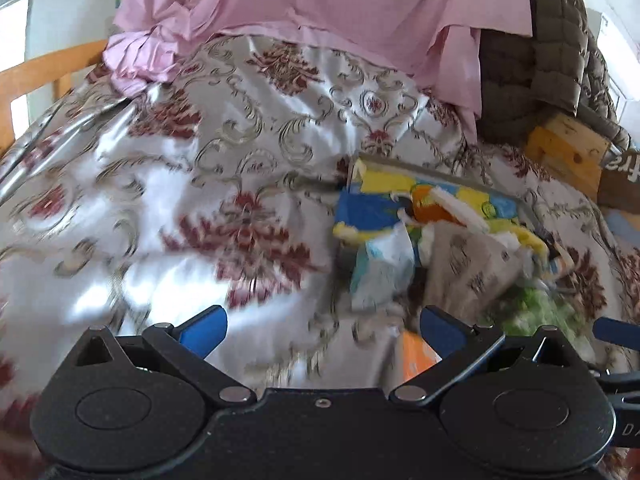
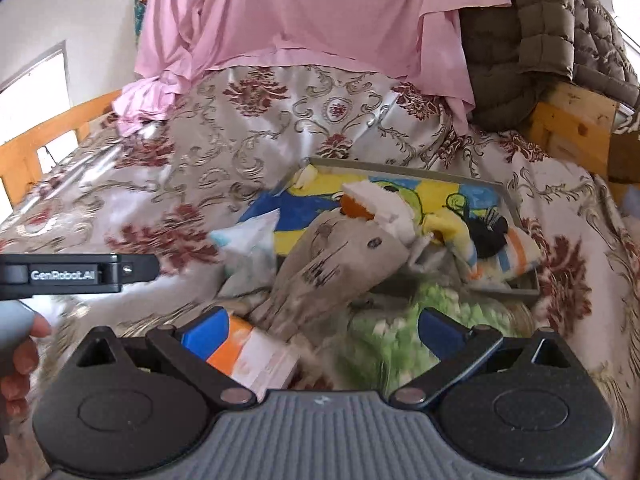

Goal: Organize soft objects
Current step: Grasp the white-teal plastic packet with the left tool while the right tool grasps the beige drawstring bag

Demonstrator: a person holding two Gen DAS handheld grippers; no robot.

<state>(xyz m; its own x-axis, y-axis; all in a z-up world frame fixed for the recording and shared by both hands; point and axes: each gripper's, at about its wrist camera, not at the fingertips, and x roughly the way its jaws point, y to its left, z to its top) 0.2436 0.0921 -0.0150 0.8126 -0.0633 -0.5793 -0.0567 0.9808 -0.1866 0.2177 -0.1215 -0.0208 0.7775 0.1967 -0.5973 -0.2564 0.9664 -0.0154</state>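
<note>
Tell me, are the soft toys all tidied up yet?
Partly. Some soft things already lie in the gray tray, like the striped cloth. Nothing is in hand: the left gripper and right gripper are both open. The brown plush hangs over the tray's edge, and the green fluffy thing lies outside it.

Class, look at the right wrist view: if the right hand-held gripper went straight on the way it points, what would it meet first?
Probably the grey-beige plush toy with dark markings, lying straight ahead of the open right hand-held gripper. Depth is unclear; the fluffy green soft item nearer the right finger might touch first.
</note>
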